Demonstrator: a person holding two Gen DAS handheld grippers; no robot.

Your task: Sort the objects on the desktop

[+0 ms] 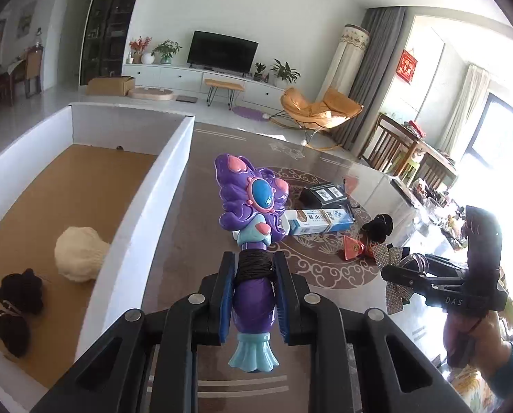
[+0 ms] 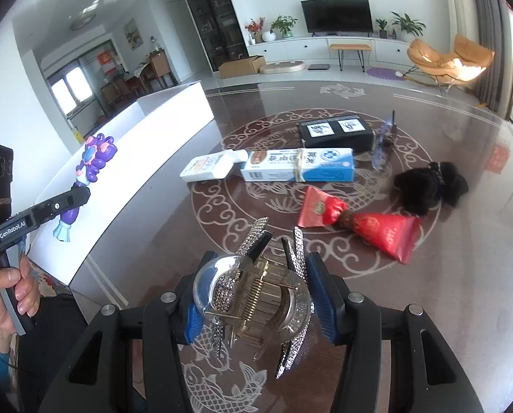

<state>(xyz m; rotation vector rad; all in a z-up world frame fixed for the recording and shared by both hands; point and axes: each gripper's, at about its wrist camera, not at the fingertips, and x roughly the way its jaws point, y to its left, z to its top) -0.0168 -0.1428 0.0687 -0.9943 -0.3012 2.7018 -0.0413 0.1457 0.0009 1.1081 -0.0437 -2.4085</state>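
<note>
Left gripper (image 1: 253, 275) was clamped on the purple toy wand (image 1: 251, 213), held above the table just beside the white box (image 1: 160, 186). Right gripper (image 2: 256, 296) pinched a rhinestone hair claw (image 2: 256, 289) over the table (image 2: 462, 275). A toothpaste box (image 2: 299, 167), white bottle (image 2: 215, 167), black box (image 2: 335, 130), two red packets (image 2: 387, 232) and a black hair piece (image 2: 428, 186) lay on the table; a cream puff (image 1: 79, 253) and dark hair pieces (image 1: 15, 306) sat in the box
</note>
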